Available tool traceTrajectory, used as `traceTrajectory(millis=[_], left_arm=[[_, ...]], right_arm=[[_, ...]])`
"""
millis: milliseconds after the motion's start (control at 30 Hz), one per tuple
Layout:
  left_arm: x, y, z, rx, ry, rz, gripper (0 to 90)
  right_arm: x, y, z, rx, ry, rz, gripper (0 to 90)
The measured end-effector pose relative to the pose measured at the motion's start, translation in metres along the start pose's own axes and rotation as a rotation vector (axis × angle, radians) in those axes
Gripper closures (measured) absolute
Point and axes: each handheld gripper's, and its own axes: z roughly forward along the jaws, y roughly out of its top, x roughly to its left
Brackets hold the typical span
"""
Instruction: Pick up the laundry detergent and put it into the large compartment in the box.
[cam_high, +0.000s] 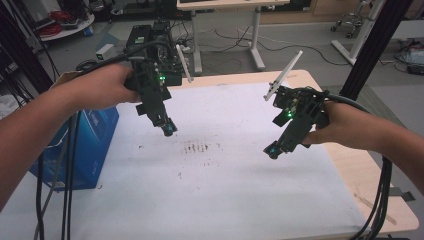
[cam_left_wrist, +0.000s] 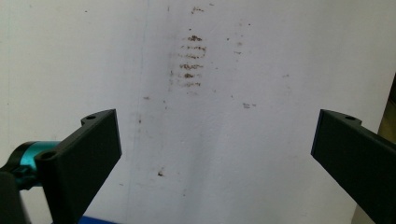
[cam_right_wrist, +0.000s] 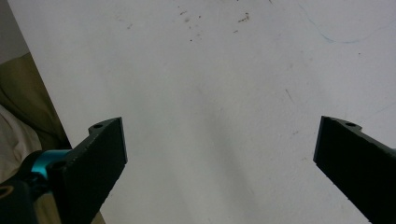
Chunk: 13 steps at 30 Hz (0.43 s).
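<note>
High view: the left gripper (cam_high: 169, 130) hangs above the white sheet (cam_high: 220, 200) at the far left of the table, its nose tilted down and toward the middle, held in the person's left hand (cam_high: 97, 87). The right gripper (cam_high: 272, 151) hangs at the right, nose slanting down and to the left, held in the right hand (cam_high: 345, 125). Neither touches the sheet, and the two are well apart. Between them on the sheet lies a patch of small brown smudges (cam_high: 196, 147) in short rows, with a few loose specks near it.

Left gripper view: the jaws stand wide apart, one at each side of the picture, with nothing between them; the sheet (cam_left_wrist: 243, 163) and the brown smudges (cam_left_wrist: 190, 60) lie beyond.

Right gripper view: the jaws are likewise spread wide and hold nothing, with bare sheet (cam_right_wrist: 219, 140) between them and faint specks (cam_right_wrist: 243, 18) at the far edge.

Outward, the sheet covers most of a light wooden table (cam_high: 380, 200). A blue box (cam_high: 95, 145) stands against the table's left side, with black cables (cam_high: 67, 190) running down past it. Another black cable bundle (cam_high: 382, 195) trails from the right gripper along the near right edge.
</note>
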Motion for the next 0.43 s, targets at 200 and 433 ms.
traceTrajectory(millis=[200,433], left_arm=[[0.0002,-0.0021,-0.0024,-0.013,0.01,-0.006,1.6],[0.001,-0.0026,-0.0028,-0.013,0.012,-0.009,1.7]], right_arm=[[0.0013,0.0002,0.0,-0.004,-0.003,0.003,1.7],[0.0019,0.0006,0.0001,-0.008,-0.005,-0.003,1.7]])
